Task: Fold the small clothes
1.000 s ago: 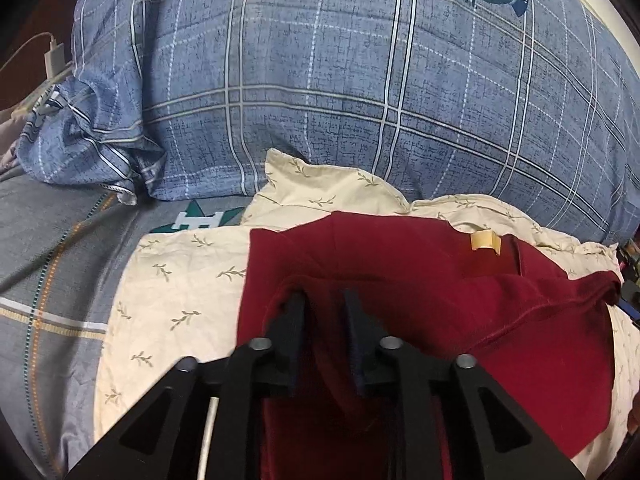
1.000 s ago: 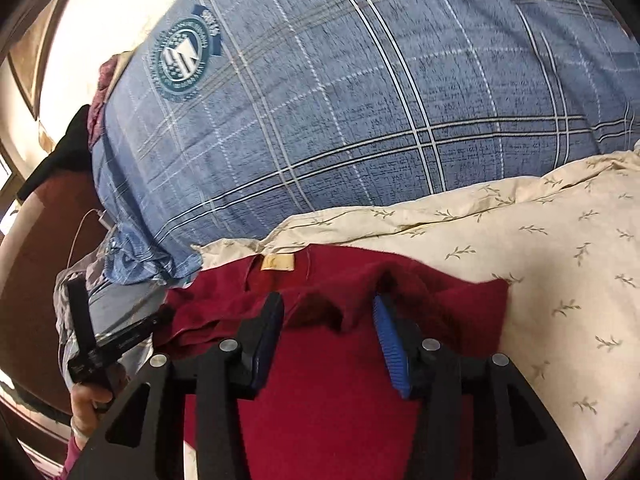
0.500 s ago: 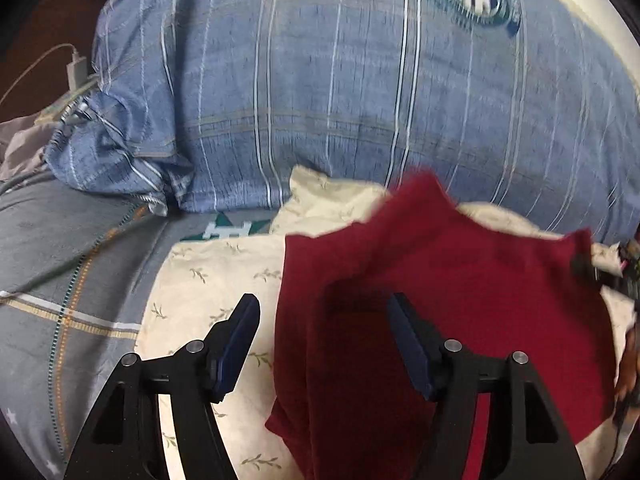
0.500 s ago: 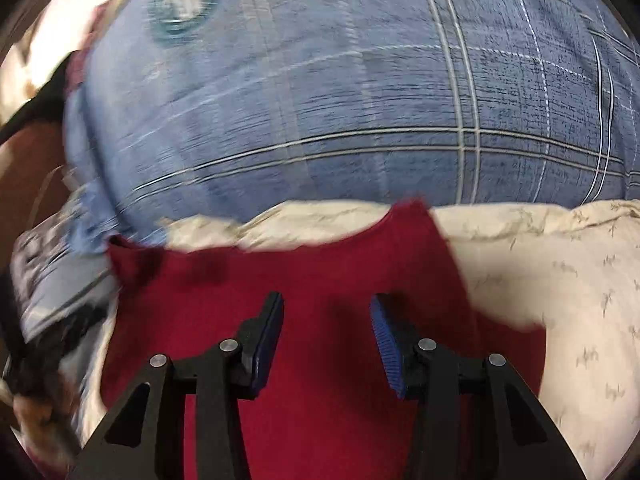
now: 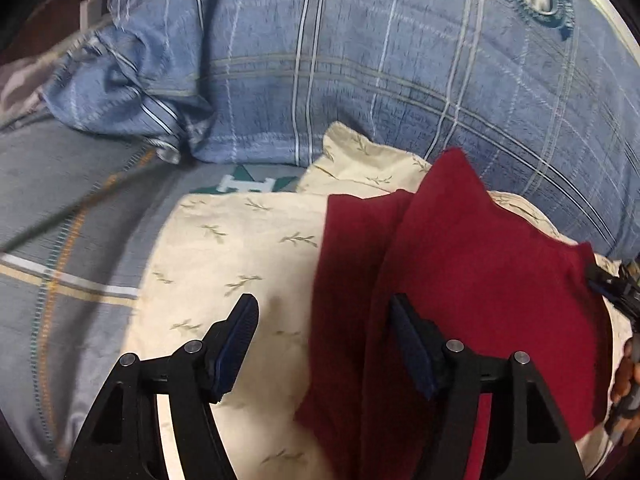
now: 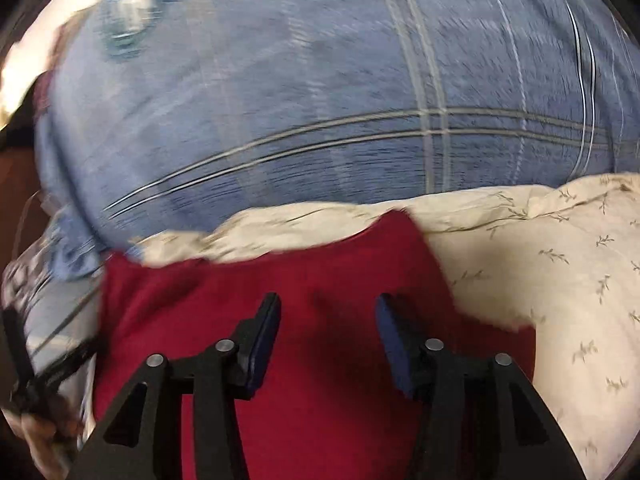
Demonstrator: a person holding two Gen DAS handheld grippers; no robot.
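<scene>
Both jaws open above red garment (image 5: 472,280).

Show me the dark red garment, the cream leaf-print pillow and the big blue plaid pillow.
Dark red garment (image 5: 480,264): left wrist view, folded top layer.
Cream leaf-print pillow (image 5: 232,248): left wrist view, bare top surface.
Big blue plaid pillow (image 6: 320,120): right wrist view, its front face.

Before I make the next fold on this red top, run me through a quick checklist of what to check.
1. Left claw free of cloth: ok, open, nothing pinched.
2. Right claw free: ok, jaws opening, nothing between them.
3. Red top lying on the cream floral pillow: ok.
4. Top lying flat: not ok, one flap overlaps with a raised point at the far edge.
5. Near hem position: cannot tell, hidden under the claws.
</scene>
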